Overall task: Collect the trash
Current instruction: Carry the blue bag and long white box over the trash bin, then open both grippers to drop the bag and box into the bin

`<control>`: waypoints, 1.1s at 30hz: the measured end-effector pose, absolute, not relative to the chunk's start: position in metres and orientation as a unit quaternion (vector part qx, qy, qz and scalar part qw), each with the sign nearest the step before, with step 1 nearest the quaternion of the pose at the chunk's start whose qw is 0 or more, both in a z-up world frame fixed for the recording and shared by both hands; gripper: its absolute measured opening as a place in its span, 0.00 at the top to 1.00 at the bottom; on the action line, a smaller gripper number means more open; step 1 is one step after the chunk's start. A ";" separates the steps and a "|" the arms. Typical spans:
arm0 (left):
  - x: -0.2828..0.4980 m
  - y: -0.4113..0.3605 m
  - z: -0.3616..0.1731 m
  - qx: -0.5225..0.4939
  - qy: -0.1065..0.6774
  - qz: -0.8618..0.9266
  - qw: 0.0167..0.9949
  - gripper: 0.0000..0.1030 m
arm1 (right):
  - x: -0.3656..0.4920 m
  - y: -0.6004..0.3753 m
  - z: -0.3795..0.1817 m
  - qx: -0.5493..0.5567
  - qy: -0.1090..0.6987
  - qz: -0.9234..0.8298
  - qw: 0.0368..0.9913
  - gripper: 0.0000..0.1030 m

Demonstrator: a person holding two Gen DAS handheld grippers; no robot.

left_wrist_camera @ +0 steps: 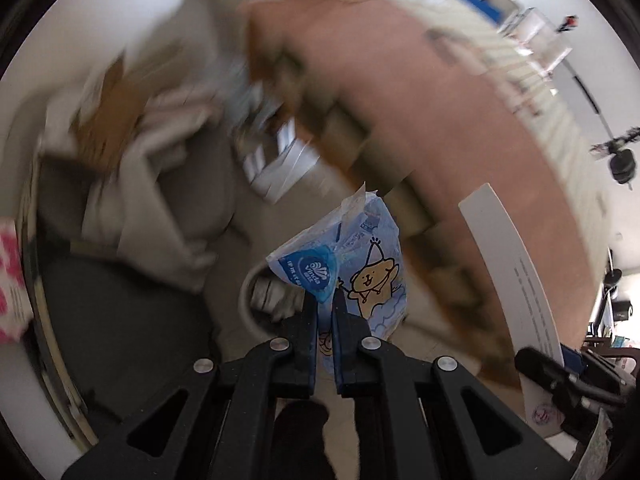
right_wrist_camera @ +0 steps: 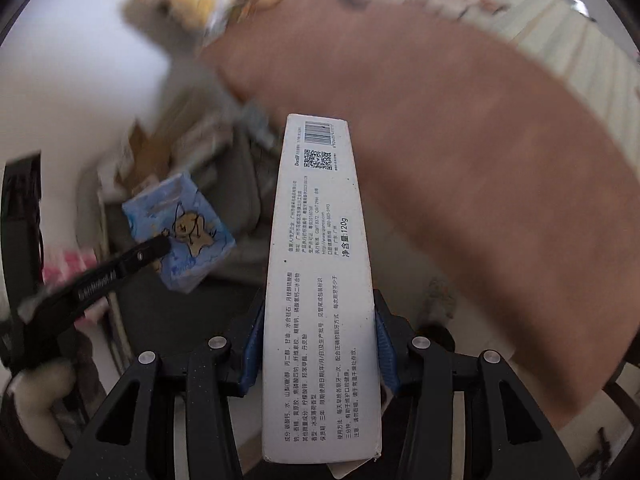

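A blue tissue packet (left_wrist_camera: 352, 256) is gripped between the clenched jaws of the left gripper (left_wrist_camera: 325, 300). A white carton (right_wrist_camera: 320, 280) is clamped by the right gripper (right_wrist_camera: 318, 344), right of the packet, beside the brown worktop (right_wrist_camera: 460, 152).

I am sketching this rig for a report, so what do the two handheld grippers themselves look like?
Both are matte black frames with angular linkage arms, triangular cut-outs and round silver pivot pins. The left gripper has narrow black fingers with blue inner faces. The right gripper carries blue ribbed pads on its fingers. No cables or sleeves show clearly.
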State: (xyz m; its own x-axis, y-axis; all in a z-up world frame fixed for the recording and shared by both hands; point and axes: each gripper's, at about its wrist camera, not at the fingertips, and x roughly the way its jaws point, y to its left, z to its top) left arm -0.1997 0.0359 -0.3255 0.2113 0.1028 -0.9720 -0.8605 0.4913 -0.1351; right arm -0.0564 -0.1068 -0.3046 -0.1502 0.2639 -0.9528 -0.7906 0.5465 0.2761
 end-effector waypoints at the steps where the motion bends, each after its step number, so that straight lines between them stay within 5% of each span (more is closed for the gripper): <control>1: -0.216 0.038 -0.350 -0.379 0.531 0.352 0.671 0.96 | -0.071 -0.105 -0.324 -0.220 0.637 0.426 0.604 0.52; 19: -0.268 0.084 -0.695 -0.485 0.576 0.380 0.538 0.90 | -0.113 -0.059 -0.741 -0.343 0.755 0.356 0.430 0.51; 21: -0.271 0.083 -0.713 -0.485 0.577 0.388 0.531 0.68 | -0.112 -0.052 -0.773 -0.352 0.767 0.351 0.405 0.50; 23: -0.275 0.081 -0.729 -0.493 0.572 0.396 0.522 0.06 | -0.109 -0.048 -0.795 -0.359 0.772 0.344 0.396 0.50; 27: -0.283 0.075 -0.732 -0.499 0.565 0.409 0.514 0.03 | -0.104 -0.046 -0.794 -0.360 0.758 0.356 0.410 0.07; 33: -0.290 0.065 -0.704 -0.475 0.558 0.436 0.523 0.03 | -0.100 -0.037 -0.748 -0.405 0.675 0.372 0.491 0.02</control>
